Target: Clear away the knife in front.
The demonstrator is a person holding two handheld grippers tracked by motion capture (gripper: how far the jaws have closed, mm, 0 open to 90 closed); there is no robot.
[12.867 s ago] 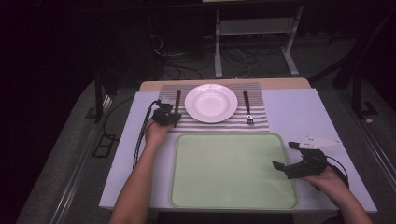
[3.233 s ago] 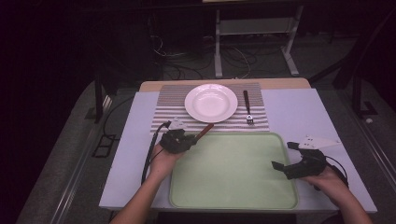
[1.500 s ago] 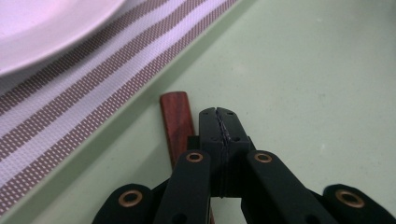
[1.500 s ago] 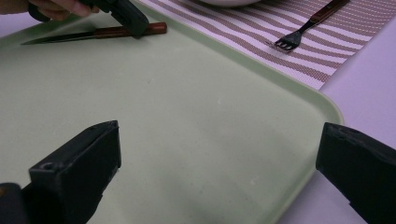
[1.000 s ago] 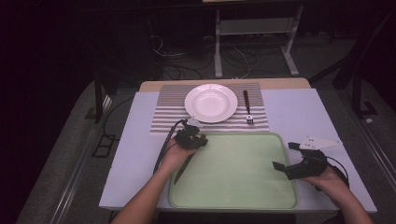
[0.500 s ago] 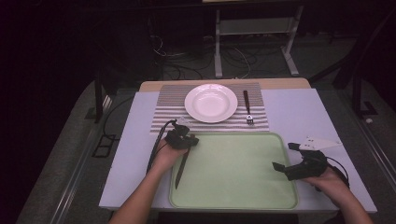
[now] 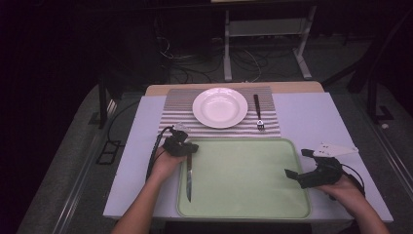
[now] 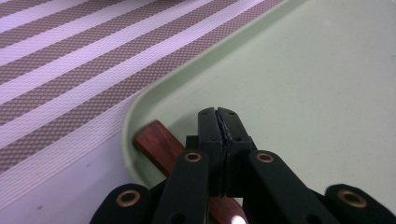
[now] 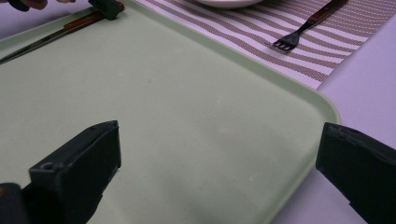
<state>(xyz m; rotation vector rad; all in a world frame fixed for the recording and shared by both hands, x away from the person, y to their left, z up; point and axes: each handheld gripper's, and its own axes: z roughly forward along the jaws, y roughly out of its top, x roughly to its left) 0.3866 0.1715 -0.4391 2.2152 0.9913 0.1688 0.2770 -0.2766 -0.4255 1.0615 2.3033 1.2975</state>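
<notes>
While the left gripper [image 7: 187, 147] sits at the near-left corner of the green tray [image 7: 272, 207], its jaws are pressed together on the wooden handle of a knife [image 7: 188, 179]. From the left gripper view, the reddish-brown handle [image 8: 159, 147] passes under the closed tips and pokes out toward the tray's rounded corner [image 8: 140, 105]. From the high view, the knife lies along the tray's left edge, blade pointing toward the person, handle end at the gripper. Blade appears to rest on the tray floor; contact cannot be confirmed.

Right gripper [image 7: 297, 165] is over the tray's right rim, jaws wide apart, nothing between them. Its own view looks across bare tray surface [image 9: 187, 116].

Beyond the tray: striped placemat [image 7: 178, 114] carrying a white plate [image 7: 220, 107] and a fork [image 7: 258, 113] just right of the plate, tines toward the tray. All of it sits on a pale table [image 7: 311, 112].
</notes>
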